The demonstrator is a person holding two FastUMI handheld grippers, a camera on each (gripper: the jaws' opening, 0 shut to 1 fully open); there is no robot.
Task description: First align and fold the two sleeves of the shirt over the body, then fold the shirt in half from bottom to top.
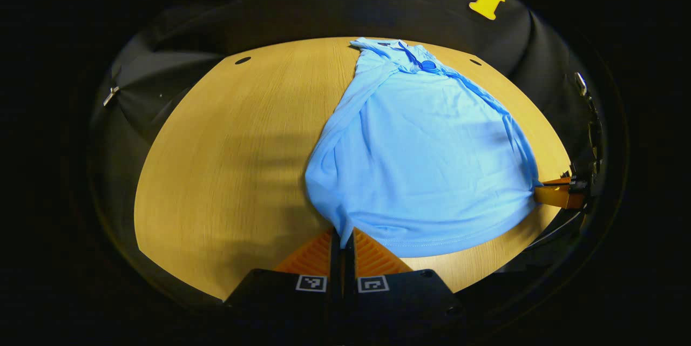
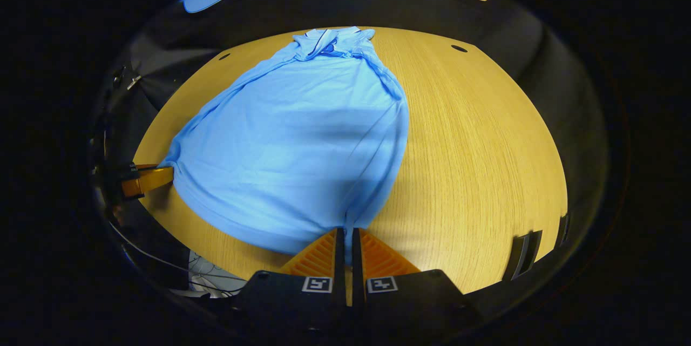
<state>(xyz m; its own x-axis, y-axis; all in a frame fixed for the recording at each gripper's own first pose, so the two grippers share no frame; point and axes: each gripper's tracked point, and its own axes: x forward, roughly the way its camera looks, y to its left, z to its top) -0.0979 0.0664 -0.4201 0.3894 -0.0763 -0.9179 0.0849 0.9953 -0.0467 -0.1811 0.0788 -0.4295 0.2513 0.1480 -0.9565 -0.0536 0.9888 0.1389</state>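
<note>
**Both grippers pinch shirt hem corners**

Light blue shirt (image 1: pixel 421 157) lies on wooden table (image 1: pixel 227 162), collar at far edge, sleeves already folded in over body. Left gripper (image 1: pixel 342 235) clamped tight on hem's left corner; right gripper (image 2: pixel 348 232) likewise on right corner, fabric bunched btwn fingers.

Looks like a recording booth or lab setup, not anyone's home. A light wood-grain tabletop (image 1: pixel 227 173) with small dark round holes near its far corners (image 1: pixel 243 60) sits boxed in by black cloth walls (image 1: pixel 162 76) held with a metal clip (image 1: pixel 110 96). Loose cables trail by the table's near edge (image 2: pixel 205 273).
</note>
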